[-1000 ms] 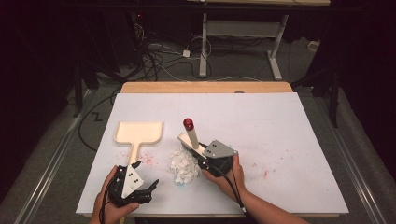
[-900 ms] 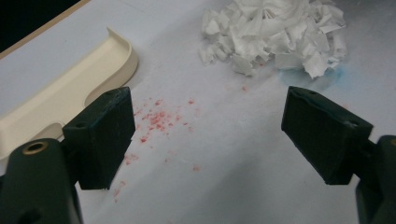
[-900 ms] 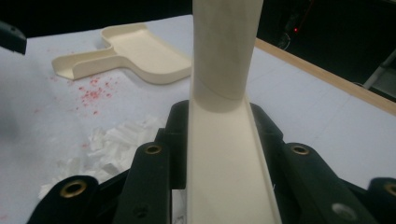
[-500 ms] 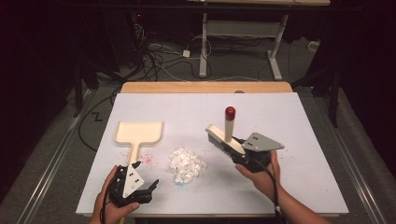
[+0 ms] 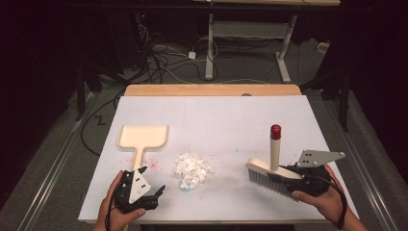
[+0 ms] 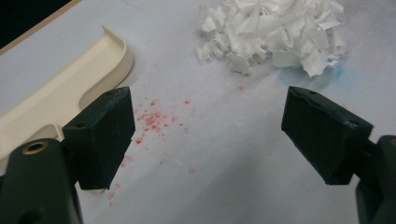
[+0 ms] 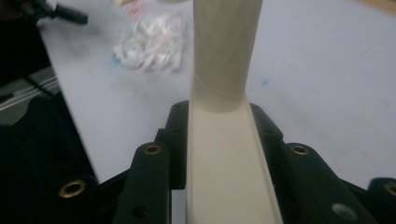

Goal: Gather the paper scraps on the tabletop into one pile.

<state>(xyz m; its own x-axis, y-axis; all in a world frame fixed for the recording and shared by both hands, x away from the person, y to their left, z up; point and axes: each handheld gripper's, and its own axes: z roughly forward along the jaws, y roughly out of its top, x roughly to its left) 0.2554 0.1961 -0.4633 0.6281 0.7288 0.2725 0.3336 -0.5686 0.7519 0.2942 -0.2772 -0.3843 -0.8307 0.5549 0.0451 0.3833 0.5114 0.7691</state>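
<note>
High view: the right gripper [image 5: 288, 179] is seen near the table's right front edge, held in the person's right hand [image 5: 321, 202], with its jaws clamped on the block of a cream hand brush [image 5: 269, 169]. The brush's handle is stood upright above the jaws, capped by a red tip [image 5: 275, 131], and its grey bristles [image 5: 263, 179] are hung down just ahead of the jaws, close over the white table [image 5: 231, 115]; whether they touch it cannot be told. A pile of shredded white paper [image 5: 191, 169] is found well to the left of this gripper, between the two grippers. In the right gripper view the brush body [image 7: 223, 154] is seen pinched tightly between the two black jaws, with the paper pile [image 7: 152, 42] lying blurred, far ahead and to the left.

The left gripper [image 5: 149, 192] is held in the left hand [image 5: 113, 211] near the front left edge, its jaws spread wide with nothing between them. In the left gripper view, only bare table and scattered red crumbs [image 6: 154, 121] are seen between the jaws; the cream dustpan [image 6: 70, 88] is placed just beside the left-hand jaw, and the paper pile [image 6: 275, 32] lies ahead, nearer the right-hand jaw. In the high view the dustpan [image 5: 143, 137] is set just ahead of the left gripper, its handle pointed back toward it.
</note>
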